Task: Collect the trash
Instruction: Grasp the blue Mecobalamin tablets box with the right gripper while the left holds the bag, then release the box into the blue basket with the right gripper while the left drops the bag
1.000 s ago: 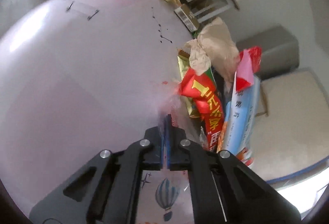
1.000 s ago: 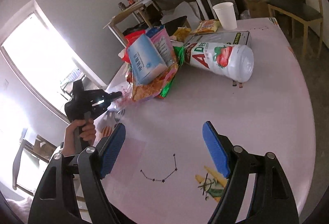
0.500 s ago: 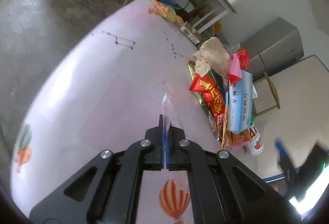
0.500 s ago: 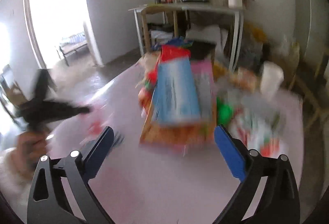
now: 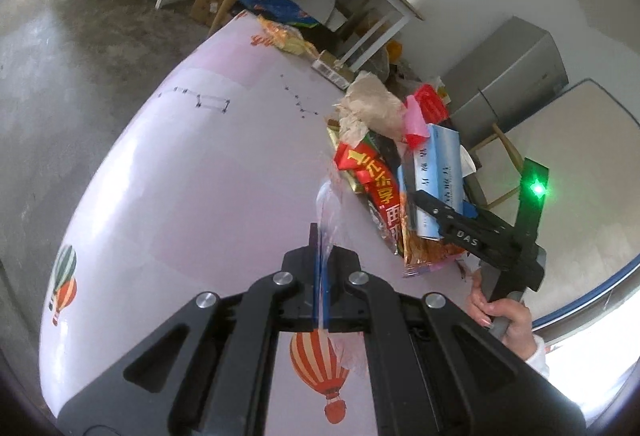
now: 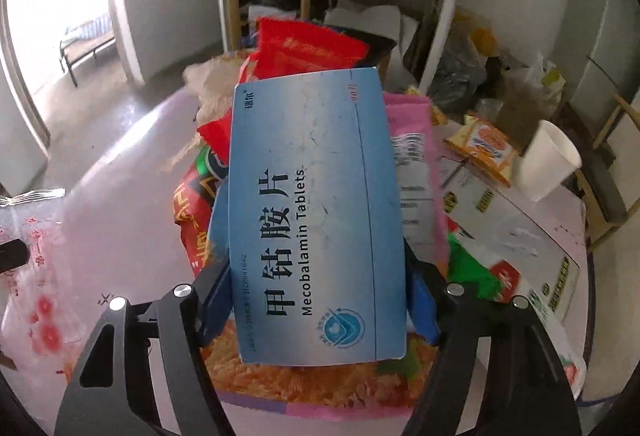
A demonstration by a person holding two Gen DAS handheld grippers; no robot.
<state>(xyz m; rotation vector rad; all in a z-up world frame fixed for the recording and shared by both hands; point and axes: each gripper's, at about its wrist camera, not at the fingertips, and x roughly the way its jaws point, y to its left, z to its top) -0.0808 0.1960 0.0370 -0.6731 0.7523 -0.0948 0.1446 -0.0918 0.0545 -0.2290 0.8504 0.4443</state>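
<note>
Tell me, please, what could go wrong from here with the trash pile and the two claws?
1. The right claw has just been closing around the blue tablet box, which tops a loose pile; lifting it might drag or spill the wrappers beneath.
2. The left claw pinches only an edge of a thin clear plastic bag; it could slip or tear.
3. The paper cup nearby could be knocked over.
</note>
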